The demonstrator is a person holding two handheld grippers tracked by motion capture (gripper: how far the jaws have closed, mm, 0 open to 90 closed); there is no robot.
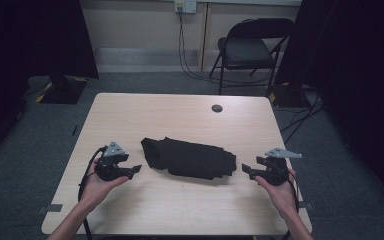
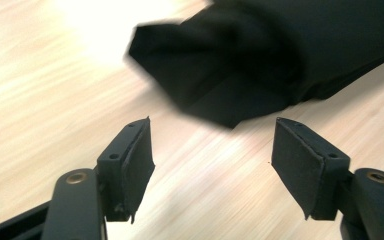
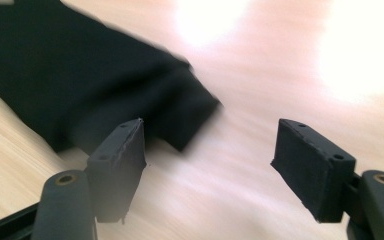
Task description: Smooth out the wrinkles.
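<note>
black cloth (image 1: 190, 158) folded on table (image 1: 180, 210) | left gripper (image 1: 135, 170) jaws spread, empty | right gripper (image 1: 246, 170) same

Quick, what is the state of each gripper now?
Left gripper: open, holding nothing, beside the black cloth.
Right gripper: open, holding nothing.

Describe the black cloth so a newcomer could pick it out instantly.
Start at the light wooden table in the middle of the room. Near its centre lies the black cloth, a folded, rumpled bundle stretched left to right. It is the one soft, flat thing there, lying between the left gripper and right gripper, touching neither.
</note>
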